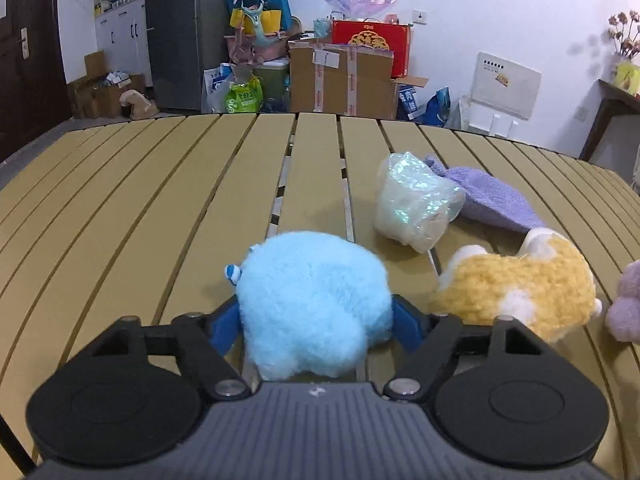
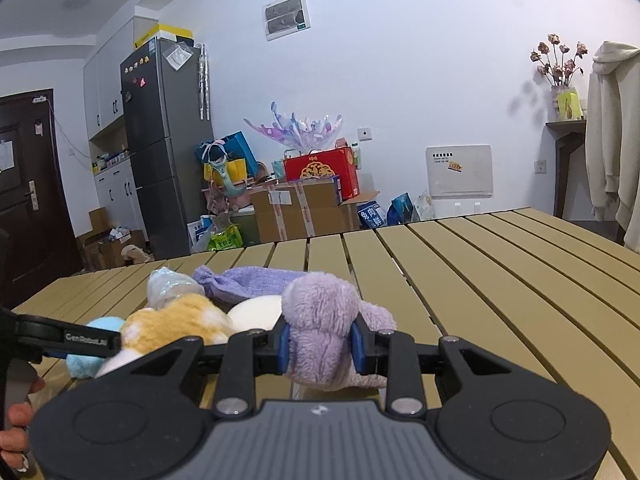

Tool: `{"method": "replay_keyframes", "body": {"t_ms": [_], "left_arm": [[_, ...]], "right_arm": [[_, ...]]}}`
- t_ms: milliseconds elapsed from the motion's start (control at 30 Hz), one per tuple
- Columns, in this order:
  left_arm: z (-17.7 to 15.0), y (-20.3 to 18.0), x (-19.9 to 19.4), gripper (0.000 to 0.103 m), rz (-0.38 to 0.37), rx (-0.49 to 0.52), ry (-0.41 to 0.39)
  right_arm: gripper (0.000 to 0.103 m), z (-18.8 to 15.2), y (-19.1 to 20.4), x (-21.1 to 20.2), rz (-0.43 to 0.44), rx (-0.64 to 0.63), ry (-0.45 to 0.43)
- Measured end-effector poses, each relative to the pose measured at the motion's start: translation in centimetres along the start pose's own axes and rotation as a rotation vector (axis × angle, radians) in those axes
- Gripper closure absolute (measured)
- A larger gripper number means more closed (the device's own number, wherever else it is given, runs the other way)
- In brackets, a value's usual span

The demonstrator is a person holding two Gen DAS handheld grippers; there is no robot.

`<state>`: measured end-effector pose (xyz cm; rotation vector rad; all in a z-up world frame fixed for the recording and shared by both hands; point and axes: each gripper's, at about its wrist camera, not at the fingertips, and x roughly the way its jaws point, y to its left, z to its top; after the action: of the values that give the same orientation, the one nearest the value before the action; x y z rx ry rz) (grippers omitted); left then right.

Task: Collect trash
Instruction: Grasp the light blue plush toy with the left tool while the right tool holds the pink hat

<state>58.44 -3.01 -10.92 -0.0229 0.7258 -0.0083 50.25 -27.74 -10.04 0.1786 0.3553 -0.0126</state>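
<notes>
My left gripper (image 1: 316,320) is shut on a fluffy light-blue plush toy (image 1: 312,300) low over the slatted table (image 1: 160,200). My right gripper (image 2: 320,346) is shut on a purple plush toy (image 2: 324,320). A crumpled clear plastic bag (image 1: 416,200) lies ahead and right of the blue toy; it shows in the right wrist view (image 2: 168,284) too. A yellow-and-white plush (image 1: 516,288) lies between the two held toys, also in the right wrist view (image 2: 176,324). The blue toy shows at the left in the right wrist view (image 2: 96,344).
A lilac knitted cloth (image 1: 492,196) lies behind the plastic bag, also in the right wrist view (image 2: 248,280). A white round object (image 2: 256,312) lies beside the purple toy. Beyond the table's far edge stand cardboard boxes (image 1: 340,76), bags and a grey fridge (image 2: 164,140).
</notes>
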Motion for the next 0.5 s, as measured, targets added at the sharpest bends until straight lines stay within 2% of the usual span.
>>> {"method": "replay_keyframes", "body": {"t_ms": [67,267,500], "left_arm": [[-0.3,0.3,-0.2,0.031,-0.008,0.001,-0.006],[-1.4,1.7,-1.9,0.032,-0.021,-0.024,-0.031],[-1.8,2.4,-6.5,0.032,-0.005,-0.012,-0.101]], "right_arm": [[0.075,0.0,0.1,0.1,0.004,0.0,0.003],[0.075,0.2,0.4,-0.1,0.016,0.0,0.008],[0.075,0.3,1.9,-1.8,0.048,-0.025,0.008]]}}
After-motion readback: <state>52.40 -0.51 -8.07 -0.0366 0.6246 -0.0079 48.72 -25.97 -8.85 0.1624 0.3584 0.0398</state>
